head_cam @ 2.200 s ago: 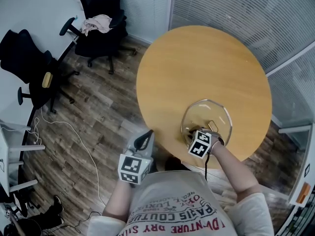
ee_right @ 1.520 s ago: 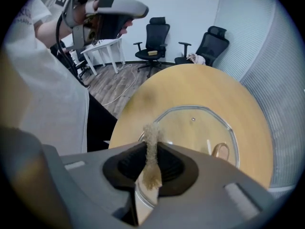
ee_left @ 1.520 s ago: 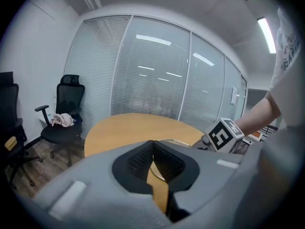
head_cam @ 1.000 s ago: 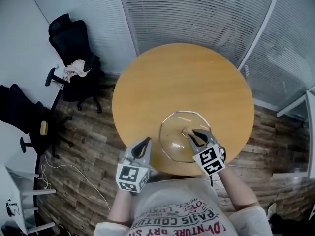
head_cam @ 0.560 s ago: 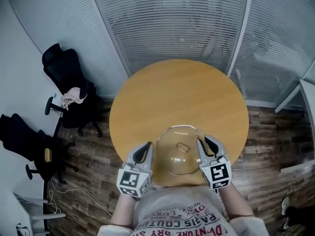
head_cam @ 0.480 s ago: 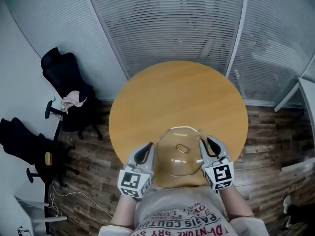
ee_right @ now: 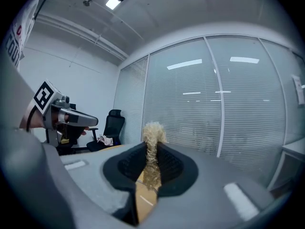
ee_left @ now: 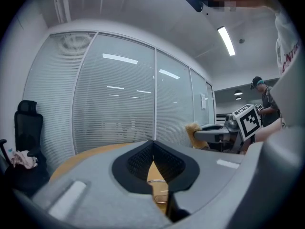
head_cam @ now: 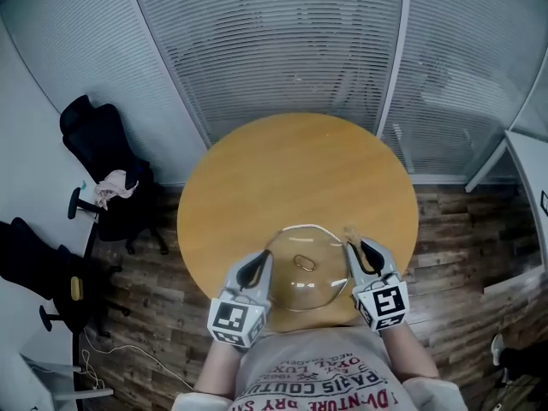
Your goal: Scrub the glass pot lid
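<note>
Head view shows the glass pot lid (head_cam: 301, 274) resting handle-up at the near edge of the round tabletop (head_cam: 291, 165), between my 2 tools: my left gripper (head_cam: 256, 262) just beside its left rim, my right gripper (head_cam: 360, 248) at its right rim. Only the right gripper view makes plain what I hold: its fingers are clamped on a tan fibrous scrubber (ee_right: 153, 149), the tuft standing up past the tips. The left gripper view shows my left fingers pressed together with nothing in them, a sliver of tabletop showing below
</note>
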The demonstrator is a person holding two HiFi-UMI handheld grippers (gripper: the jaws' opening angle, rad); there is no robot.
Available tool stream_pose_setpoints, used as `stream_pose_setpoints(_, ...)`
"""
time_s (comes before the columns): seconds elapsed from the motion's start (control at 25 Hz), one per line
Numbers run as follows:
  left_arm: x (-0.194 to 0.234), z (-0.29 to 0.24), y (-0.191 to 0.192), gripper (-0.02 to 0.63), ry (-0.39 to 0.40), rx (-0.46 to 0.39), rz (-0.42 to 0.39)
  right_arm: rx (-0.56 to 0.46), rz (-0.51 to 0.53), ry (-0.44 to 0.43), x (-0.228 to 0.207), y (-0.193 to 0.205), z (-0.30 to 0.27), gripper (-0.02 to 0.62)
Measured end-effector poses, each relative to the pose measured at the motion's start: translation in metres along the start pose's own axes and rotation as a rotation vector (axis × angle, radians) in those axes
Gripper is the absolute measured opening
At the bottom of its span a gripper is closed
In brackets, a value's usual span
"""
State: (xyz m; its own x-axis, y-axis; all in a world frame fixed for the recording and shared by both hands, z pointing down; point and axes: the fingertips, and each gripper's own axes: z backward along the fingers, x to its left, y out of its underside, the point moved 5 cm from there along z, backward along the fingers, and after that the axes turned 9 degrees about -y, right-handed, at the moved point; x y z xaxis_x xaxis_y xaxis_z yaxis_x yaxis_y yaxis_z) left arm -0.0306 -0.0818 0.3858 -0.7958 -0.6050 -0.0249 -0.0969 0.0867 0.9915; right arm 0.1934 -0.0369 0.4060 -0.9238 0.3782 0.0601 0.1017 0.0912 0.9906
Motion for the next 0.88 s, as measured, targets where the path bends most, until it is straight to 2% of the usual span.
stream_pose_setpoints(0.2, -0.012, -0.002, -0.004, 0.008, -0.016, -0.015, 0.009, 0.021, 0.007, -0.02, -0.008, 0.001, 0.012, 0.06)
stream_pose_setpoints(0.44, -0.021, 0.004, -0.006, 0.008, -0.044, -0.016, 0.009, 0.042, 0.016, -0.102, -0.005, 0.005, 0.016, 0.061)
stream_pose_setpoints(0.88, -0.035, -0.001, -0.005, 0.008, -0.082, -0.019, 0.01, 0.053, 0.061, -0.171, -0.01, 0.008, 0.021, 0.06)
